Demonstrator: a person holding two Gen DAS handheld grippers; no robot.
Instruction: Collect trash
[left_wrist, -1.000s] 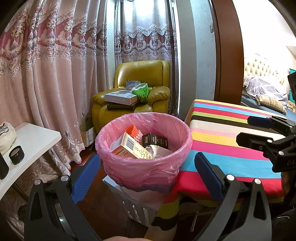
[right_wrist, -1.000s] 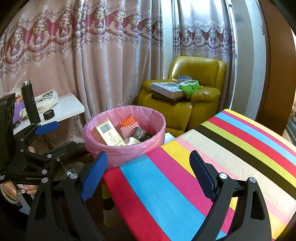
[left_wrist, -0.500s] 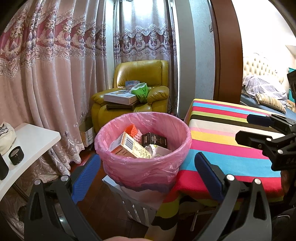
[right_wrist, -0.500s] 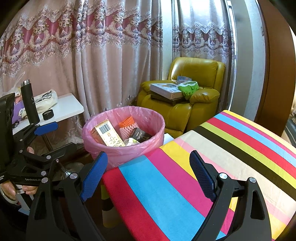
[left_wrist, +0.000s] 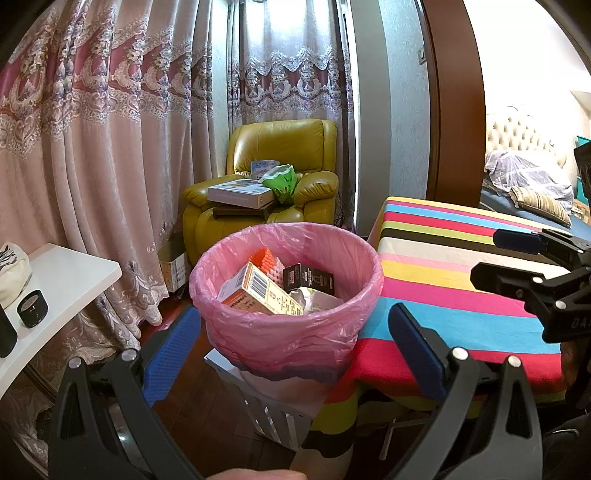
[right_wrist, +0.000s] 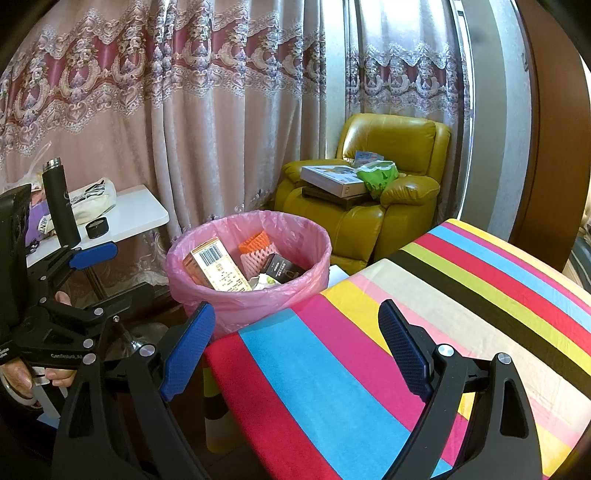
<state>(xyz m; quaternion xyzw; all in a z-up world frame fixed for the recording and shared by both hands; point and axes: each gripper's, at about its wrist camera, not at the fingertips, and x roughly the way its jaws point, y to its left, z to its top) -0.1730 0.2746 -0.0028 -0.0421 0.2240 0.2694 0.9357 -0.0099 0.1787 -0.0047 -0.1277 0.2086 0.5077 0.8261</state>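
Observation:
A bin lined with a pink bag (left_wrist: 291, 332) (right_wrist: 243, 299) stands beside the striped table (left_wrist: 461, 288) (right_wrist: 369, 350). Inside lie an orange carton with a barcode (left_wrist: 258, 291) (right_wrist: 216, 266), an orange foam net (left_wrist: 264, 258) (right_wrist: 255, 243), a small black box (left_wrist: 308, 278) (right_wrist: 282, 271) and crumpled white paper (left_wrist: 314, 299). My left gripper (left_wrist: 291, 345) hangs open just in front of the bin, nothing between its blue pads. My right gripper (right_wrist: 295, 347) is open over the table's near corner, empty. The right gripper also shows at the right edge of the left wrist view (left_wrist: 524, 266), and the left gripper at the left of the right wrist view (right_wrist: 74, 280).
A yellow armchair (left_wrist: 266, 192) (right_wrist: 373, 195) holding boxes and a green bag stands behind the bin by lace curtains. A white side table (left_wrist: 62, 280) (right_wrist: 125, 218) at the left carries a cloth bag, a black bottle (right_wrist: 61, 206) and a small black jar. A white crate (left_wrist: 269, 406) sits under the bin.
Both views have shifted only slightly; the bin sits a touch further left in the right wrist view. Both grippers stay open and empty.

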